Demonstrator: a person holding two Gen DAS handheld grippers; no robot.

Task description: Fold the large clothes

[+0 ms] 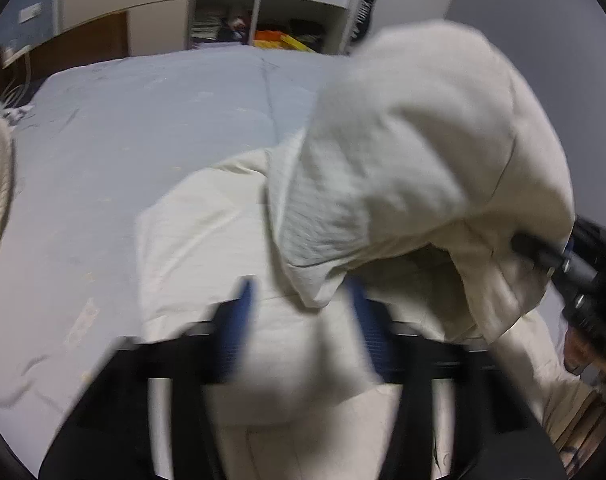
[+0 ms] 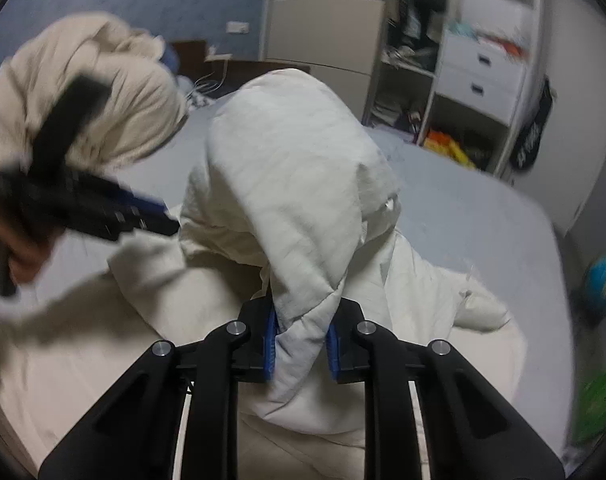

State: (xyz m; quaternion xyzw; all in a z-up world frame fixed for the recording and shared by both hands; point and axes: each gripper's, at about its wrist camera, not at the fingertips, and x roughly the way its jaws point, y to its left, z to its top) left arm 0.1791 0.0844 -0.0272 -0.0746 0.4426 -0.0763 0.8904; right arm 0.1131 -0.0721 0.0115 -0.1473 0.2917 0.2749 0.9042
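Cream garment [image 2: 287,184] on pale blue bed [image 2: 483,220], near edge, bunched up w/ a peak of cloth lifted above the rest.

Right gripper [image 2: 302,344]: blue pads pinched together on a fold of the garment, cloth rising from between them & draping over in a hood shape. Seen from left wrist cam at far right edge, black body [image 1: 583,276] partly under the lifted cloth.

Left gripper [image 1: 303,320]: fingers apart, blue pads [image 1: 239,320] blurred, cloth lying between & below them but not pressed. In right wrist cam, at left, blurred, tip near garment's left side.

2nd cream heap [image 2: 83,92] far left on bed, apart from the lifted piece.

Behind bed: white shelf unit w/ drawers [image 2: 483,68], orange/yellow stuff [image 2: 447,144] in low compartment, dark wood headboard [image 1: 83,40]. Blue-green ball [image 2: 603,280] on floor at right, blurred.
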